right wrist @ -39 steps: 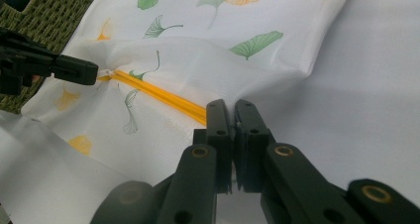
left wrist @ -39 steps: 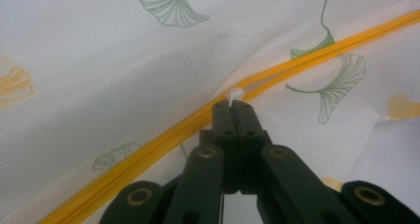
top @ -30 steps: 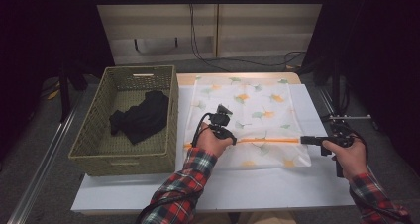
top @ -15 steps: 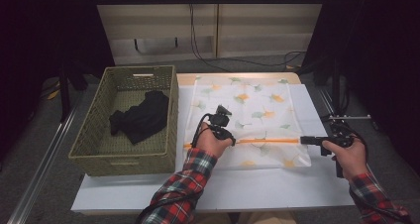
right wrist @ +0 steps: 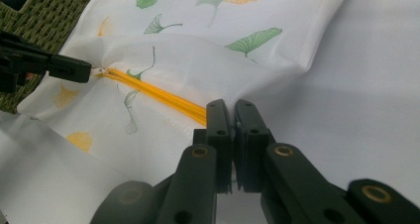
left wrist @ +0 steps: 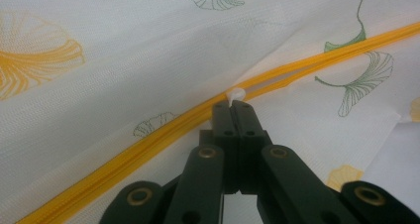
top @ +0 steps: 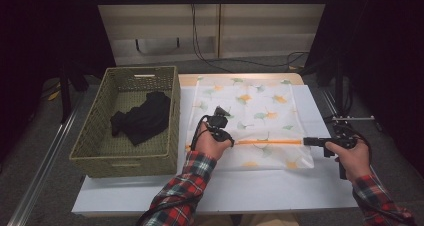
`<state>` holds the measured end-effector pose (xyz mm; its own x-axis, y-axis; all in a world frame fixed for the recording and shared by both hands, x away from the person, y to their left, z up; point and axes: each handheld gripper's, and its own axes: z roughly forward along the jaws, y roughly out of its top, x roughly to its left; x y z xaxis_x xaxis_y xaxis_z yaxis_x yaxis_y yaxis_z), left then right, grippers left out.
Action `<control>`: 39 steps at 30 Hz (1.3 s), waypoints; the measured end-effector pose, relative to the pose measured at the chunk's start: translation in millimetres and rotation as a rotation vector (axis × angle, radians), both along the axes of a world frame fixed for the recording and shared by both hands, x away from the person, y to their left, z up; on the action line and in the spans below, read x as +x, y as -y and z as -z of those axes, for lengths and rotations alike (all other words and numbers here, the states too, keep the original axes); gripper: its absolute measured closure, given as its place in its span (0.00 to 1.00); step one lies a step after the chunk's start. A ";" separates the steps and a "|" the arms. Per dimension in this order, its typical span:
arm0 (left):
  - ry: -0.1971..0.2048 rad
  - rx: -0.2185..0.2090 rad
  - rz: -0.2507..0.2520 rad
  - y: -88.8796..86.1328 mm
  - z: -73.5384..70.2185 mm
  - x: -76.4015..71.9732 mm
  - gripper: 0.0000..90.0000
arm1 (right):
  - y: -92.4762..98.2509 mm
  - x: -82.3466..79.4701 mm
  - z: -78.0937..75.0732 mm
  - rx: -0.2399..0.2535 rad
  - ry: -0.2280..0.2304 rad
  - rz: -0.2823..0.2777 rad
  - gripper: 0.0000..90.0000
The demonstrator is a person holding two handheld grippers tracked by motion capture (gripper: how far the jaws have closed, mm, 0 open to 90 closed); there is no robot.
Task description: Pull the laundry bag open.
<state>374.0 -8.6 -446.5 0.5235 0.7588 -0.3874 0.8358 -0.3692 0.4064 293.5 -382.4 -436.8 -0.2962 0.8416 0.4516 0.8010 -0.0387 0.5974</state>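
A white mesh bag (top: pixel 250 106) printed with ginkgo leaves lies flat on the table, with a yellow zipper (top: pixel 270 142) running across its near part. My left gripper (top: pixel 226 138) is shut on the small white zipper pull (left wrist: pixel 236 93), its tips (left wrist: pixel 233 104) pinching it. In the right gripper view that gripper (right wrist: pixel 84 70) sits at the zipper's far end. My right gripper (top: pixel 306 141) is shut on the bag's edge at the zipper's right end (right wrist: pixel 230 110). The fabric is pulled taut between them.
A green wicker basket (top: pixel 100 136) stands left of the bag, with a black garment (top: pixel 142 118) inside. The white tabletop (top: pixel 280 191) has bare room in front of the bag. Cables lie on the floor behind the table.
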 end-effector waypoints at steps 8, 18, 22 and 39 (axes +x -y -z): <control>-0.012 -0.012 -0.011 -3.9 -0.1 0.4 1.00 | 0.6 0.1 0.3 0.000 -0.002 0.002 0.96; -0.004 -0.001 -0.026 -10.7 -1.0 1.3 1.00 | 2.0 -0.3 0.5 0.001 -0.006 0.015 0.96; -0.004 -0.002 -0.033 -13.0 -1.4 1.9 1.00 | 1.3 0.0 0.2 0.000 -0.005 0.013 0.96; 0.000 0.024 -0.048 -16.8 -3.0 2.5 1.00 | 1.6 0.2 1.2 -0.004 -0.011 0.016 0.97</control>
